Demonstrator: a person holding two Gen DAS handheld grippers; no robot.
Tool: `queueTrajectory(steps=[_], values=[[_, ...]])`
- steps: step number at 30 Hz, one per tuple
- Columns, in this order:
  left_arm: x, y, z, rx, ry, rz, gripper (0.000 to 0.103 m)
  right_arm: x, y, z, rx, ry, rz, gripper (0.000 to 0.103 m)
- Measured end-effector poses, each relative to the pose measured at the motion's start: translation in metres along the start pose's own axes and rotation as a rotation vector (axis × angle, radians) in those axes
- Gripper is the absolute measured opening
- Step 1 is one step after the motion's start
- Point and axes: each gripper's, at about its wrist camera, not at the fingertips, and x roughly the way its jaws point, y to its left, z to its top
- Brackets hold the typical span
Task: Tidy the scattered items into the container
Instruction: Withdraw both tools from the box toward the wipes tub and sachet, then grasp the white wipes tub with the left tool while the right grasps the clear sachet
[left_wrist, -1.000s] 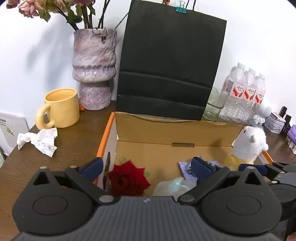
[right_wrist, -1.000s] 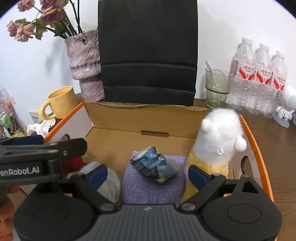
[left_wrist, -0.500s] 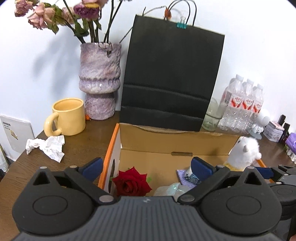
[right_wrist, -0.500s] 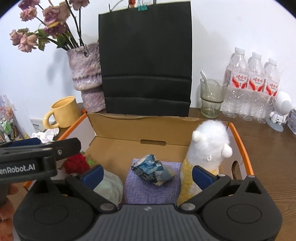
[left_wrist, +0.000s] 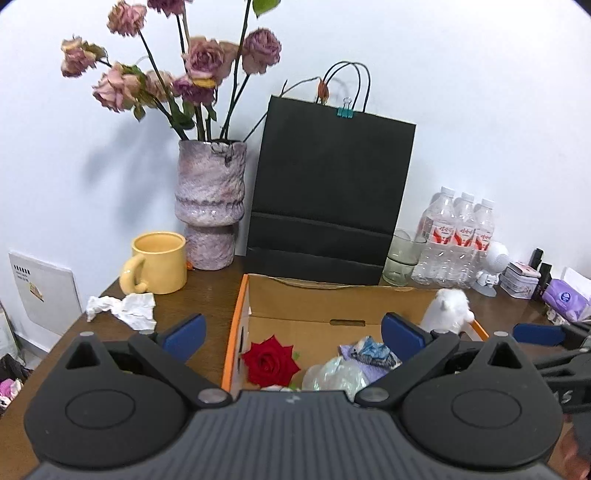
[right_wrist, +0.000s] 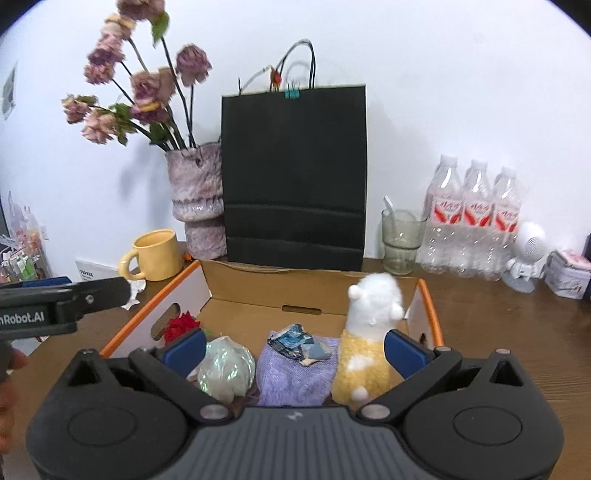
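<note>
left wrist view has the crumpled white tissue (left_wrist: 123, 311) lying on the tabletop (left_wrist: 199, 302) left of the cardboard box (left_wrist: 236, 332), just ahead-left of the left gripper (left_wrist: 293, 328), jaws spread and empty, nearer than the right gripper (right_wrist: 295, 349), likewise spread.

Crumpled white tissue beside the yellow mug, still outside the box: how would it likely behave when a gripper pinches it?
The crumpled tissue looks thin and creased, so it would probably squash flat between the pads. It seems very light and would likely slide if pushed. Its loose, ragged folds suggest a pinch might catch only one flap and let the rest dangle.
</note>
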Motion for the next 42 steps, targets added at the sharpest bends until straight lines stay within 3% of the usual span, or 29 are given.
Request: queueTrajectory(steps=[9, 15, 24, 33, 42], values=[[-0.034, 0.008, -0.025, 0.003, -0.009, 0.008, 0.103, -0.048, -0.016, -0.040, -0.021, -0.051, -0.033, 0.103], [-0.038, 0.000, -0.049, -0.002, 0.028, -0.021, 0.103, -0.041, -0.027, -0.078, -0.003, 0.021, -0.056, 0.103], [-0.019, -0.017, -0.083, -0.017, 0.131, -0.002, 0.103, -0.018, -0.029, -0.105, -0.032, 0.109, -0.090, 0.097], [-0.005, -0.038, -0.097, 0.062, 0.158, 0.012, 0.103, -0.005, -0.030, -0.112, -0.032, 0.155, -0.089, 0.083], [0.016, -0.052, -0.106, 0.123, 0.203, 0.065, 0.103, 0.005, -0.031, -0.116, -0.010, 0.184, -0.063, 0.060]])
